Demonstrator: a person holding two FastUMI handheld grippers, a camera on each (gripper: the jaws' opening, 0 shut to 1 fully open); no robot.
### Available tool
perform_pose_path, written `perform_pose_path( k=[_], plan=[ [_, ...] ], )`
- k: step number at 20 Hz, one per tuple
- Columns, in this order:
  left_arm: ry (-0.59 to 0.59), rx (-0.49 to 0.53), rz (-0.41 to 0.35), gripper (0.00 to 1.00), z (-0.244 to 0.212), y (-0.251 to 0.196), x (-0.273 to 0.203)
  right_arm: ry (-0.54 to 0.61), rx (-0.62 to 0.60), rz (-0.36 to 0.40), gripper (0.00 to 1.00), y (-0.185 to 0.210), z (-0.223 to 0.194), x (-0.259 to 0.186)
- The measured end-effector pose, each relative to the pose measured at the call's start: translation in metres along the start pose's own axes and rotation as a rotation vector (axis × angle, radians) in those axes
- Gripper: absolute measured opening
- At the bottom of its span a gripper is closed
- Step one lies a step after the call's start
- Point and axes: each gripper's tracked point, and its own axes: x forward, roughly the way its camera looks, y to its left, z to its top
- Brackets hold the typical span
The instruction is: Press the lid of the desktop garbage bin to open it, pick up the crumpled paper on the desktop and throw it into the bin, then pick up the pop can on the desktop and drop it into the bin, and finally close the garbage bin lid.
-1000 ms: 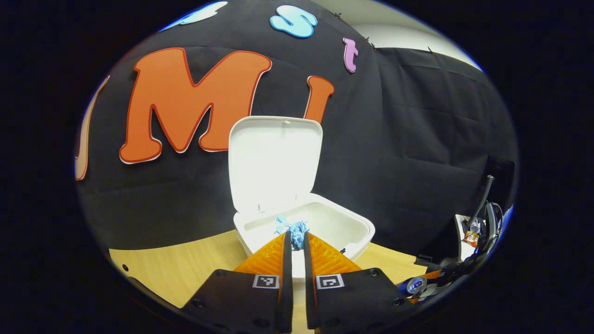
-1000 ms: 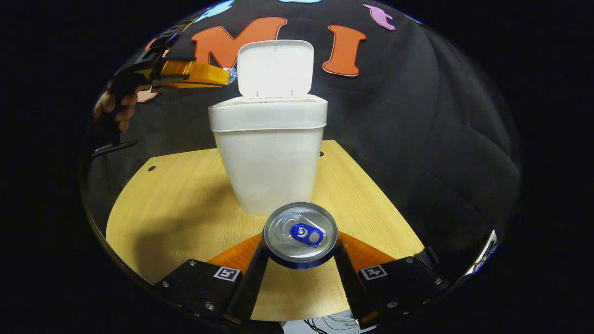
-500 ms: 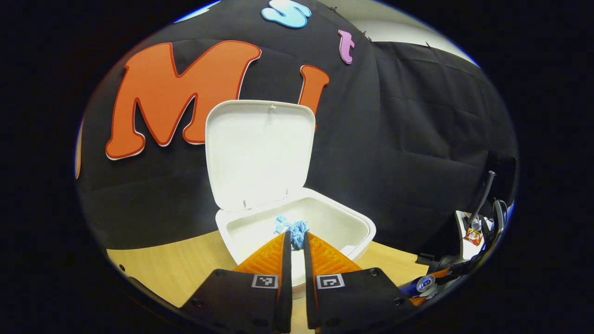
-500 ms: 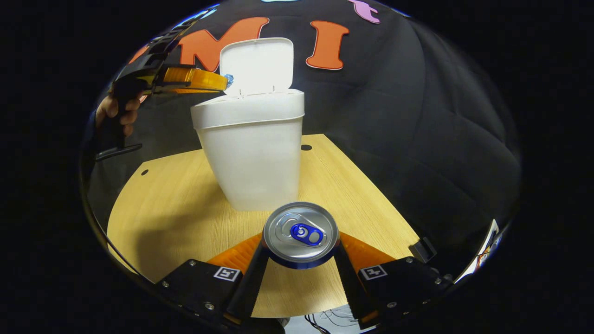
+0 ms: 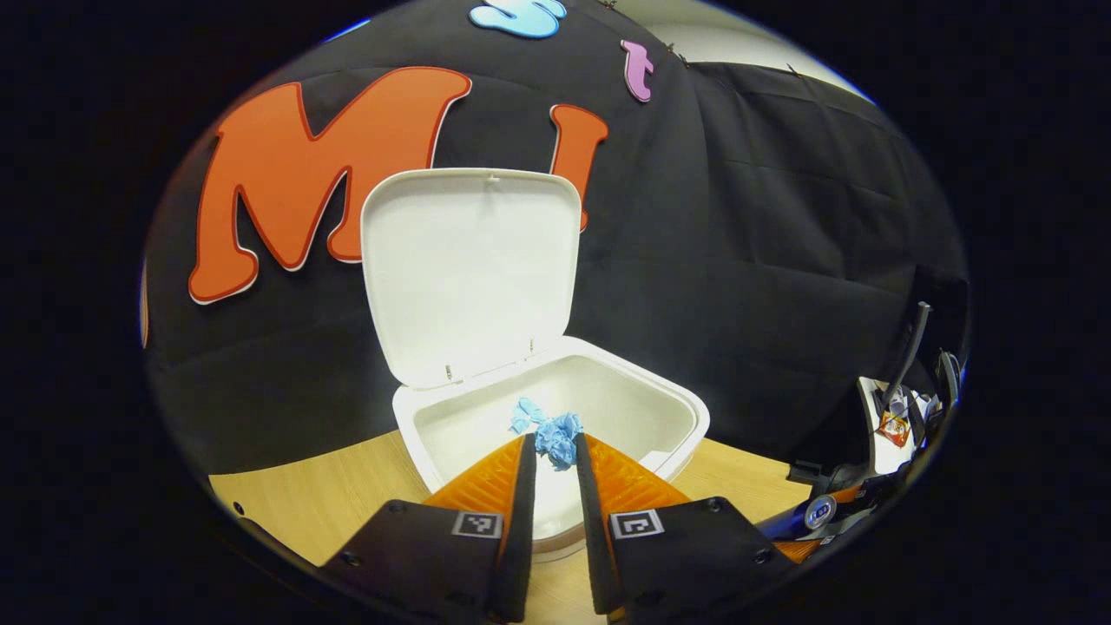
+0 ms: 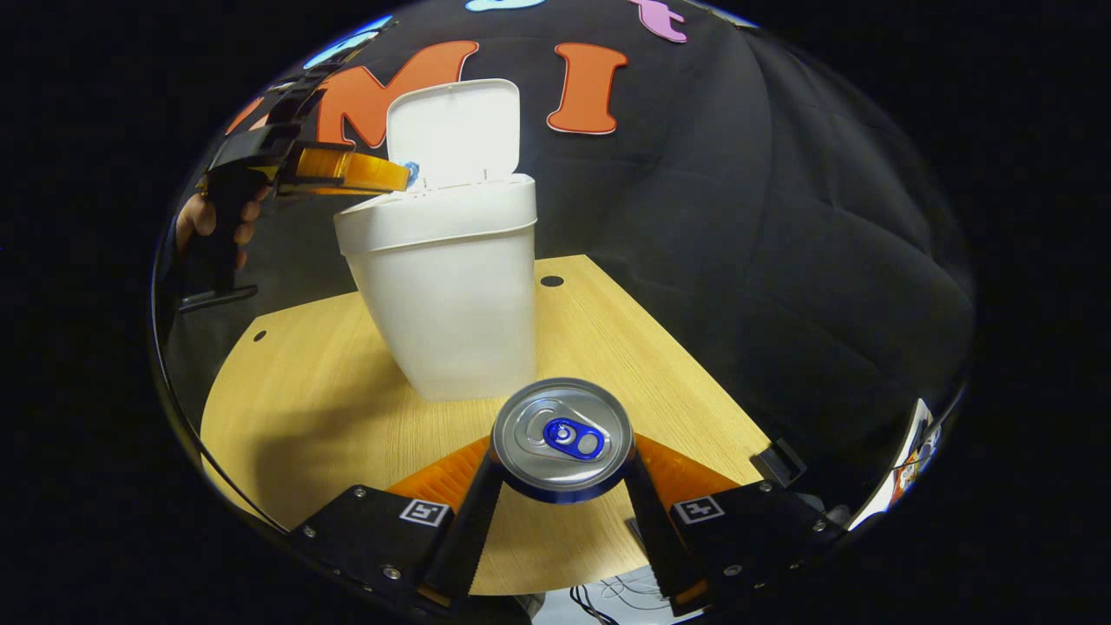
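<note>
The white bin stands on the wooden table with its lid swung up. In the left gripper view I look down into the bin's mouth under the raised lid. My left gripper hangs over the near rim, shut on the blue crumpled paper, which pokes out at its tips. The right gripper view shows it from the side, held by a hand, with the paper over the rim. My right gripper is shut on the upright pop can, in front of the bin.
The wooden table has bare room left of the bin and small holes near its far edge. Clutter and cables sit off the table's right side. The can top peeks in low at the right of the left gripper view.
My left gripper has moved forward over the bin's mouth with the paper, and its fingers stand slightly wider. The right gripper has drifted right, still holding the can.
</note>
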Motion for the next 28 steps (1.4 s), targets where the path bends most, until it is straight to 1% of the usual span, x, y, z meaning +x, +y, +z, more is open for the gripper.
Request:
perform_pose_path(
  k=[2, 3, 5, 6, 7, 8, 9, 11, 15, 20, 24, 28],
  plan=[
    [-0.008, -0.002, -0.003, 0.40, 0.002, -0.002, -0.003, -0.003, -0.002, -0.006, 0.79, -0.001, 0.000, 0.001],
    [-0.007, -0.003, -0.003, 0.48, 0.002, -0.003, -0.003, -0.005, -0.003, -0.004, 0.79, -0.001, 0.000, 0.001],
    [-0.006, -0.003, -0.001, 0.55, 0.001, -0.001, -0.004, -0.010, -0.002, -0.001, 0.79, -0.001, 0.003, 0.000],
    [-0.007, -0.002, -0.005, 0.57, 0.002, 0.000, -0.006, -0.013, 0.001, 0.002, 0.79, -0.002, 0.005, 0.000],
    [-0.011, 0.000, -0.006, 0.65, 0.002, 0.000, -0.007, -0.018, 0.002, 0.001, 0.79, -0.003, 0.006, 0.000],
    [-0.012, 0.001, -0.013, 0.69, 0.002, -0.001, -0.010, -0.020, -0.002, 0.004, 0.79, -0.002, 0.007, 0.002],
    [-0.010, 0.005, -0.023, 0.70, 0.001, -0.001, -0.011, -0.019, -0.005, 0.000, 0.79, -0.006, 0.006, 0.001],
    [-0.015, 0.024, -0.014, 0.80, 0.000, 0.003, -0.015, -0.018, -0.011, 0.000, 0.79, -0.008, 0.010, 0.002],
    [-0.040, 0.016, -0.010, 0.91, 0.002, 0.009, -0.028, -0.043, -0.040, -0.001, 0.79, -0.007, 0.027, 0.009],
    [-0.048, -0.012, 0.027, 0.95, -0.002, 0.034, -0.049, -0.093, -0.079, 0.015, 0.79, 0.000, 0.063, 0.011],
    [-0.029, -0.013, 0.096, 0.96, -0.026, 0.061, -0.066, -0.145, -0.131, 0.027, 0.79, 0.005, 0.097, 0.009],
    [-0.011, -0.053, 0.141, 0.97, -0.043, 0.079, -0.084, -0.191, -0.175, 0.038, 0.79, 0.011, 0.131, 0.008]
  ],
)
